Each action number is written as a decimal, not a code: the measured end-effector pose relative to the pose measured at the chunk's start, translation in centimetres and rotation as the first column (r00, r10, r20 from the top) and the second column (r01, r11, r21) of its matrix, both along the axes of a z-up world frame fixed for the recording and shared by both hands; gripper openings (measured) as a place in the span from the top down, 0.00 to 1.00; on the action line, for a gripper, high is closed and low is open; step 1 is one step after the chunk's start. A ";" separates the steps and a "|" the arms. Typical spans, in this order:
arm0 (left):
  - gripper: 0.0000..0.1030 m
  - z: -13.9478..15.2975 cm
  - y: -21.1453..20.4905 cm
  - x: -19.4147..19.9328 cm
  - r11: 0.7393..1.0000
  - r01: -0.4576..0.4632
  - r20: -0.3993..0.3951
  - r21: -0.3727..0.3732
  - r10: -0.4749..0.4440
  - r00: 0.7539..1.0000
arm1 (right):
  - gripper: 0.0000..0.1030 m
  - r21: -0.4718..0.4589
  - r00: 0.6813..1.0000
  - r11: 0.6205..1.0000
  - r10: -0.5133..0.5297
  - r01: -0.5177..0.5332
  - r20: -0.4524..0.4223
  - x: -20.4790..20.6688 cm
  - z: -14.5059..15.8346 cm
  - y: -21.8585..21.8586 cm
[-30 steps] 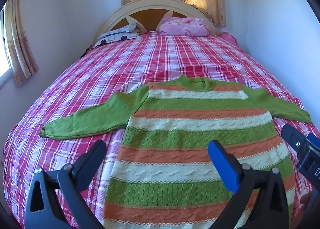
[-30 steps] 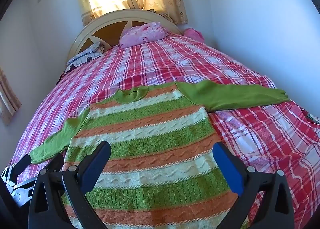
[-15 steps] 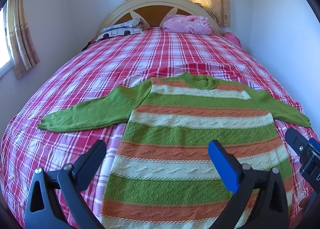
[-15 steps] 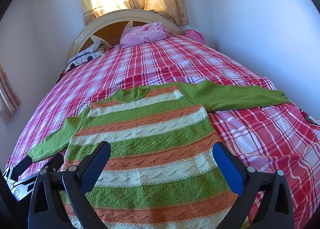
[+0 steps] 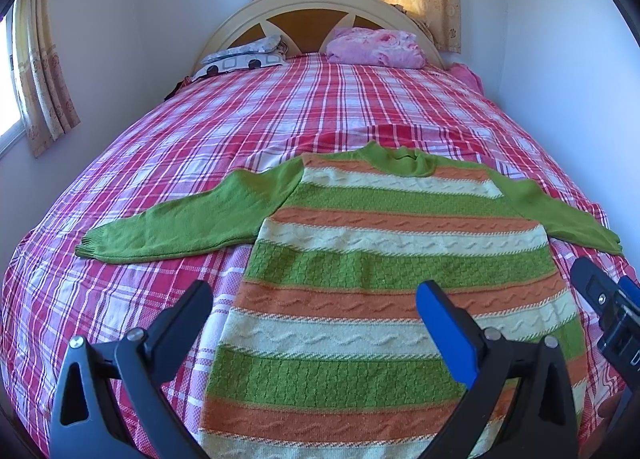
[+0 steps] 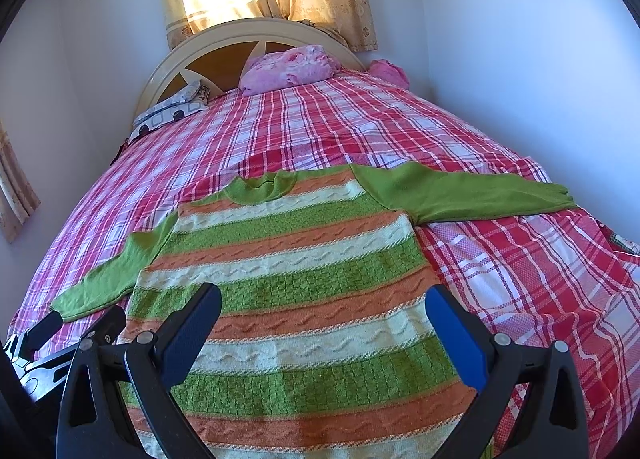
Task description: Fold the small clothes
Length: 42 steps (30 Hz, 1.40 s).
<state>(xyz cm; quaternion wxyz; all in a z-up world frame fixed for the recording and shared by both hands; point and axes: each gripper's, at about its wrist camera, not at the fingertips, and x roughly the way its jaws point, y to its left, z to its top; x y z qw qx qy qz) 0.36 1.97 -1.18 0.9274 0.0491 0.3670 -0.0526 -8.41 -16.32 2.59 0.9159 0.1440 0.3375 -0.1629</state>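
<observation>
Sweater [image 5: 384, 259] flat, sleeves spread, on bed [image 5: 280, 119] well short of headboard; left gripper [image 5: 314, 301] and right gripper [image 6: 323, 305] wide, empty, above hem; fold not started, next grab a sleeve

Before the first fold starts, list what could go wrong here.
1. The sweater is a loose, stretchy knit; a pinch may lift only the top layer, so the fold bunches.
2. Both sleeves, left sleeve and right sleeve, lie spread wide and could drag crooked.
3. The plaid bedsheet may get pinched along with the knit.
</observation>
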 end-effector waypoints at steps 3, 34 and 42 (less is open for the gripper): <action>0.00 0.0 0.0 0.0 1.000 0.001 0.000 0.000 -0.001 1.000 | 0.01 -0.004 1.000 1.000 -0.001 0.001 -0.008 0.1 -0.2 0.0; 0.00 -4.4 -1.2 3.9 1.000 0.006 0.000 0.001 -0.006 1.000 | 0.02 -0.046 0.993 0.994 -0.100 0.097 -0.068 2.7 -3.5 -8.1; 0.00 -6.8 0.2 5.3 0.997 -0.040 -0.037 -0.067 0.037 0.999 | 0.35 -0.015 0.950 0.955 -0.297 0.297 -0.097 1.9 -5.5 -21.0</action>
